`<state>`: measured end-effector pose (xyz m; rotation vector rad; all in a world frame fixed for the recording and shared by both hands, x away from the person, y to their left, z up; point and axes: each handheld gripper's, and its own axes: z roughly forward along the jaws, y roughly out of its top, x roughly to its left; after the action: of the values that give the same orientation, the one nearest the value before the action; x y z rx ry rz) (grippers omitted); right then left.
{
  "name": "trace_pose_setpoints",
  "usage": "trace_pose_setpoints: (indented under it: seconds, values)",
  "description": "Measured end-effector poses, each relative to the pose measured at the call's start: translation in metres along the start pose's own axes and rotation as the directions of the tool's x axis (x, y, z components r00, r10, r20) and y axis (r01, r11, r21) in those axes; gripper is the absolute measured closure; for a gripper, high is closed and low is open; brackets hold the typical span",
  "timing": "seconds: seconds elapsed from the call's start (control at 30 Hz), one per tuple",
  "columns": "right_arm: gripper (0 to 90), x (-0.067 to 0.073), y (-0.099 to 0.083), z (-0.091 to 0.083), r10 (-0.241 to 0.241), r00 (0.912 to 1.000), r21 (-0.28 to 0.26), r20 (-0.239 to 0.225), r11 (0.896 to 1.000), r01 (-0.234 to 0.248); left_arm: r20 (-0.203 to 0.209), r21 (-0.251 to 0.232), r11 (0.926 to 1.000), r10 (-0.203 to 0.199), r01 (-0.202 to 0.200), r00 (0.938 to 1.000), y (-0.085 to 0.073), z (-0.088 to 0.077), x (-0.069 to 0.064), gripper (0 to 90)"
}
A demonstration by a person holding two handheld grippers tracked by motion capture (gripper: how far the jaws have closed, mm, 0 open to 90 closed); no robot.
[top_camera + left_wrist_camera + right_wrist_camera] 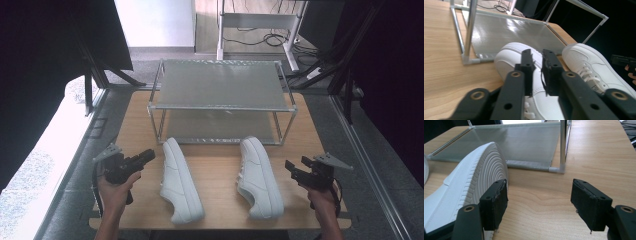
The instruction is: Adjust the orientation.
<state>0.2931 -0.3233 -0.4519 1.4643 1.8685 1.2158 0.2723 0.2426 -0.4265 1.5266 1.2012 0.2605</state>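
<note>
Two white low-top leather sneakers lie in front of the two-tier metal wire-frame rack (222, 82) on the wooden surface (220, 170) — left sneaker (180, 179), right sneaker (257, 176). Left hand-held gripper (146, 155) beside the left sneaker, jaws nearly closed, gripping nothing. Right hand-held gripper (295, 170) beside the right sneaker — wide apart, empty.

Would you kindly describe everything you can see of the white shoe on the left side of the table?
The left white shoe is a low-top sneaker that looks like smooth leather, with white laces and a thick white sole. It lies upright on the wooden table, its toe toward the metal rack and its heel near the table's front edge, angled slightly. It sits apart from the other shoe. Nothing touches it except the table; the left gripper is beside it, jaws nearly together and empty.
</note>
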Motion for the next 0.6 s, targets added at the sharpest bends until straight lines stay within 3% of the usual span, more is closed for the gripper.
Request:
trace_pose_setpoints:
  seconds: [0.1,0.2,0.3,0.6]
  values:
    - [29.5,0.001,-0.001,0.001,-0.006,1.0,0.012,-0.001,1.0,0.006,0.0,0.01,0.9999,-0.004,0.004,1.0,0.001,-0.003,0.004,87.6]
    - [29.5,-0.001,-0.003,0.003,-0.005,0.9999,0.025,0.012,1.0,0.005,-0.032,0.023,0.9996,-0.013,0.014,0.9994,0.0,-0.008,0.012,89.8]
    - [29.6,-0.002,-0.005,0.005,-0.003,0.9997,0.044,0.024,0.999,0.002,-0.038,0.033,0.9991,-0.026,0.028,0.9989,-0.001,-0.009,0.015,90.0]
    - [29.6,-0.005,-0.008,0.007,0.0,0.9996,0.056,0.027,0.998,-0.001,-0.042,0.095,0.9951,-0.024,0.028,0.9988,-0.009,0.005,0.013,90.0]
